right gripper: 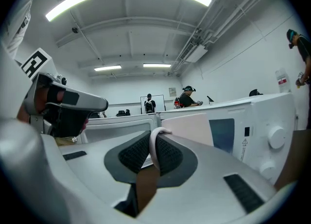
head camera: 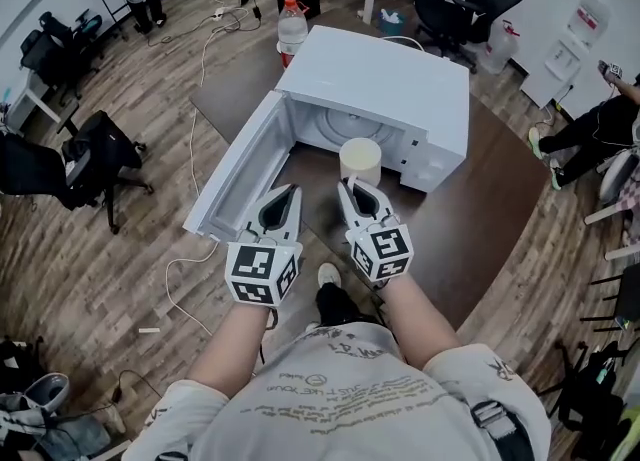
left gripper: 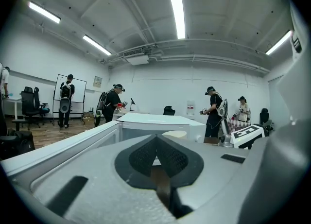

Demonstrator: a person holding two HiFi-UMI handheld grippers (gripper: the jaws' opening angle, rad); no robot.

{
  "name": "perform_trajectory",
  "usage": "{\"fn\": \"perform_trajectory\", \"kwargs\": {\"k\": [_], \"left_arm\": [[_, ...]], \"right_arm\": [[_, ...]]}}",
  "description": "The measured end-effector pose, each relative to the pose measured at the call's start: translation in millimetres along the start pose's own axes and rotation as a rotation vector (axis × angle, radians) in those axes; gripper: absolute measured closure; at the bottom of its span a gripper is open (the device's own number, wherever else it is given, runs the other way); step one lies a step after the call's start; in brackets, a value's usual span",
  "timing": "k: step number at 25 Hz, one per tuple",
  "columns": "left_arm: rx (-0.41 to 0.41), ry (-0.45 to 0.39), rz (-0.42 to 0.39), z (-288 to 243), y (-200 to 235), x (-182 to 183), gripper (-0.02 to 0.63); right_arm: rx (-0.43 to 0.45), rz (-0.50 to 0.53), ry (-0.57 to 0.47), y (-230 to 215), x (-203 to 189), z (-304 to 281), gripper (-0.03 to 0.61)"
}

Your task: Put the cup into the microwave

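Observation:
A white microwave (head camera: 385, 79) stands on the brown table (head camera: 470, 219) with its door (head camera: 235, 174) swung open to the left. A cream cup (head camera: 360, 159) is at the mouth of the cavity. My right gripper (head camera: 352, 186) is shut on the cup's handle (right gripper: 154, 145), whose loop shows pinched between the pads, with the cup's wall (right gripper: 192, 128) just beyond. My left gripper (head camera: 287, 193) hovers beside it, near the door, shut with nothing in it (left gripper: 156, 143). The left gripper view shows the cup's rim (left gripper: 174, 134) ahead. Whether the cup rests on the table I cannot tell.
A red-capped bottle (head camera: 291, 24) stands behind the microwave. The control panel with knobs (right gripper: 265, 130) is close on the right. Office chairs (head camera: 95, 164) and a cable (head camera: 190, 279) are on the wooden floor, and people stand about the room.

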State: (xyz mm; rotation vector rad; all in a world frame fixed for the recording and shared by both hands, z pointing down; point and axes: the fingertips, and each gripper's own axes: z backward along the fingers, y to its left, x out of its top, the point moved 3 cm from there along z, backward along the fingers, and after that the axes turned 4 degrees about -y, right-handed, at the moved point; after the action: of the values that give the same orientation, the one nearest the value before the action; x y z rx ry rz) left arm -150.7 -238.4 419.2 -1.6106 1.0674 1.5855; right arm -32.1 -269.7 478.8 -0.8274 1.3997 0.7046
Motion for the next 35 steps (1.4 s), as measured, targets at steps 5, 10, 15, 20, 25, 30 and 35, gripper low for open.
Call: {"fn": "perform_trajectory", "kwargs": {"k": [5, 10, 15, 20, 25, 30, 35], "left_arm": [[0.009, 0.025, -0.004, -20, 11, -9, 0.600], [0.016, 0.065, -0.013, -37, 18, -22, 0.600], [0.025, 0.089, -0.017, -48, 25, -30, 0.600], [0.042, 0.114, -0.012, -59, 36, -40, 0.600], [0.047, 0.130, -0.010, -65, 42, -47, 0.600], [0.057, 0.147, -0.009, -68, 50, -55, 0.600], [0.058, 0.152, -0.017, -74, 54, -56, 0.600]], "right_arm": [[0.011, -0.030, -0.015, -25, -16, -24, 0.538], [0.007, -0.049, -0.024, -47, -29, -52, 0.538], [0.013, -0.037, -0.030, -63, -37, -79, 0.538], [0.011, -0.023, -0.035, -77, -44, -104, 0.538], [0.000, -0.028, -0.024, -91, -55, -124, 0.539], [-0.020, -0.045, -0.015, -102, -65, -144, 0.538], [-0.045, -0.059, -0.004, -118, -74, -159, 0.538]]}}
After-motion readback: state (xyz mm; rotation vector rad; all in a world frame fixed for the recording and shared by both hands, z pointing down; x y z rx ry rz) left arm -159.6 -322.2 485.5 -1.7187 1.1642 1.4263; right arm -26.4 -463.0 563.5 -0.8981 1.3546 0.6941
